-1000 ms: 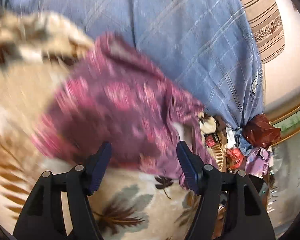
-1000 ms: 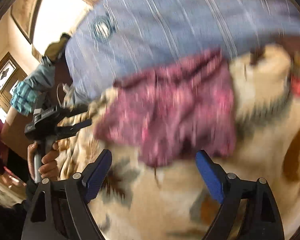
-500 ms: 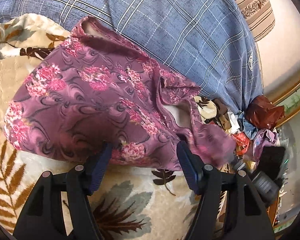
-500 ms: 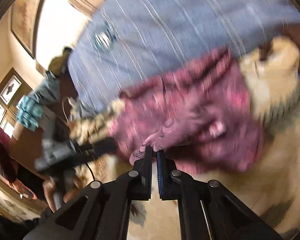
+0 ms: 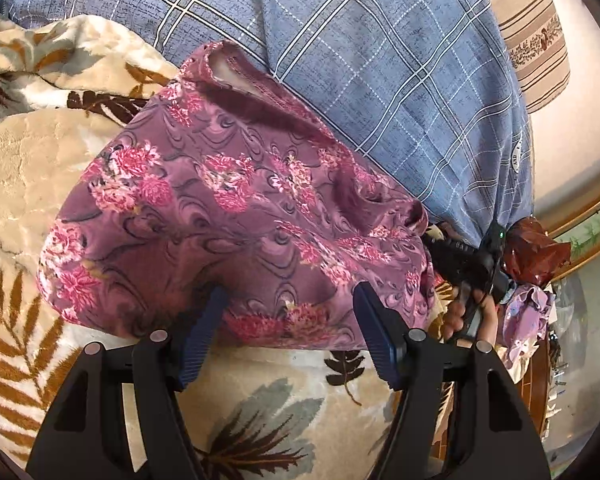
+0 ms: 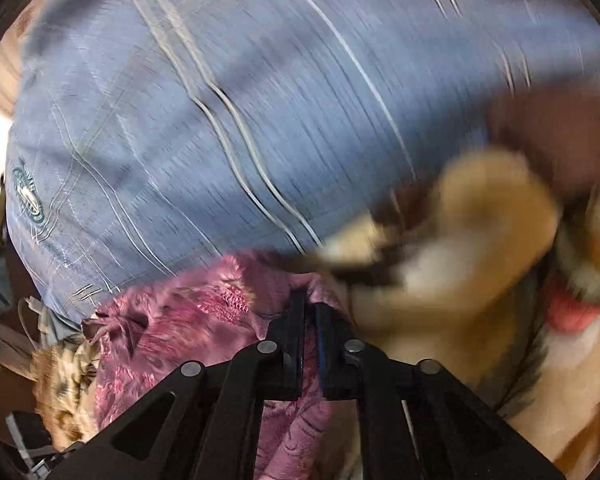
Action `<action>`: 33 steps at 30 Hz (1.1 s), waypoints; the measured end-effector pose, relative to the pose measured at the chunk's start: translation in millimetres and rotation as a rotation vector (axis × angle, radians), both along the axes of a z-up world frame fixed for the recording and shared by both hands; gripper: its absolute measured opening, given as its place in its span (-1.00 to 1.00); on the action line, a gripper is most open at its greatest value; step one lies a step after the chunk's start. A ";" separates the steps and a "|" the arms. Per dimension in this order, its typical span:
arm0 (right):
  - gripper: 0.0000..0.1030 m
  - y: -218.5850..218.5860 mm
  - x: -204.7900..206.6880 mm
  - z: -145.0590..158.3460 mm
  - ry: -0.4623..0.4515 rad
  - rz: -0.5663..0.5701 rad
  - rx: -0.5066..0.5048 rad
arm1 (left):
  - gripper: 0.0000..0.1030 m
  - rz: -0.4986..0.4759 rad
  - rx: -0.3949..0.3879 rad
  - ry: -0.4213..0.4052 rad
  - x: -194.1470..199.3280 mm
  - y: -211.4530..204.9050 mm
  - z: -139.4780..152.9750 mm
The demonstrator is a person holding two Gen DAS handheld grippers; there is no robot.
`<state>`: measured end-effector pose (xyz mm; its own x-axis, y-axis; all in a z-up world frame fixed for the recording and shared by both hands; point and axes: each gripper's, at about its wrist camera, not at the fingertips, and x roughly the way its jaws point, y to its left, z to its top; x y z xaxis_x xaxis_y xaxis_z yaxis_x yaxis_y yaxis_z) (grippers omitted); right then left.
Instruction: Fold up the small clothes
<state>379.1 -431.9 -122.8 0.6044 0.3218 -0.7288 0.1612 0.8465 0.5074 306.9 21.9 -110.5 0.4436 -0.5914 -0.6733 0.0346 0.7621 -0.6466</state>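
Observation:
A small purple garment with pink flowers [image 5: 236, 216] lies bunched on a beige leaf-patterned blanket [image 5: 260, 412]. My left gripper [image 5: 288, 332] is open, its blue pads just short of the garment's near edge, one on each side. My right gripper [image 6: 310, 312] is shut on a fold of the same garment [image 6: 172, 332] and lifts it; the right wrist view is motion-blurred. In the left wrist view the right gripper [image 5: 460, 256] shows at the garment's right end, its fingertips hidden in the cloth.
The person's blue checked shirt [image 5: 380, 60] fills the space behind the garment. A pile of small clothes and a red-brown bag [image 5: 536, 248] lies at the right. The blanket is rumpled at the far left [image 5: 40, 64].
My right gripper closed on the garment's right end and has pulled it up and across. The left gripper stayed open and moved closer to the garment's near edge.

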 end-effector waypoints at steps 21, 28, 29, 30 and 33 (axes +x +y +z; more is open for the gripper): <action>-0.80 60.7 -129.7 -16.0 0.044 0.169 0.056 | 0.30 -0.449 0.728 -0.205 125.0 -279.3 29.1; -0.89 34.2 -138.9 16.2 0.021 0.176 -0.053 | -0.31 -0.328 0.664 -0.001 156.6 -247.1 -12.4; -0.89 31.8 -134.5 6.1 0.075 0.167 -0.105 | -0.31 -0.310 0.636 0.006 153.6 -238.6 -6.2; -0.89 31.7 -131.2 6.2 0.085 0.155 -0.141 | -0.31 -0.299 0.610 0.002 148.7 -229.9 1.5; -0.80 8.4 -129.8 6.2 0.096 0.119 -0.177 | -0.05 -0.308 0.553 -0.048 120.1 -190.0 34.2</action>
